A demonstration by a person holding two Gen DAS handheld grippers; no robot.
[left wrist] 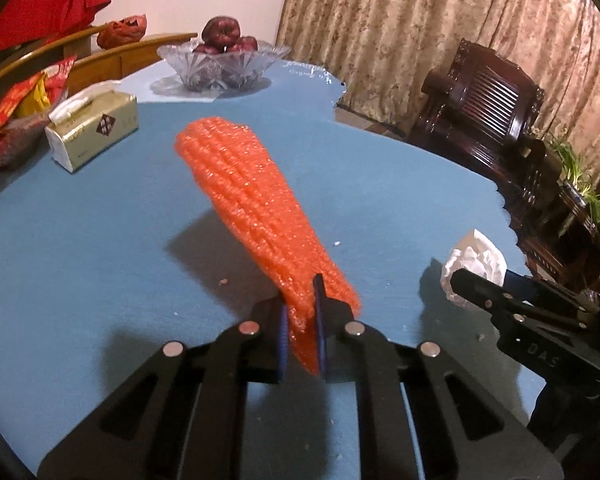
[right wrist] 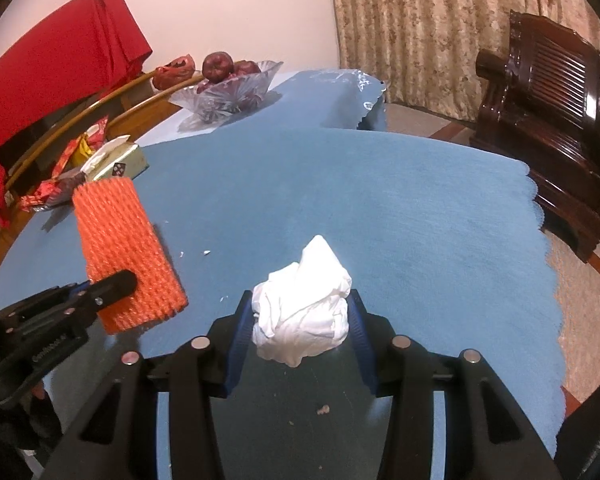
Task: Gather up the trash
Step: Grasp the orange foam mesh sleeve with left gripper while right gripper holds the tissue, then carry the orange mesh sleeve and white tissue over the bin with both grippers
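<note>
Above table: left hand-held gripper [left wrist: 302,320] pinches foam net [left wrist: 252,208]; right [right wrist: 300,328] clasps tissue [right wrist: 304,308].

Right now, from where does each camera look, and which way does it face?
Left wrist: sits behind the left tongs, looks across the blue table; they pinch the orange foam net.
Right wrist: sits behind the right tongs, facing likewise; they clamp the crumpled tissue.
Both show the other tongs and the fruit bowl.
</note>
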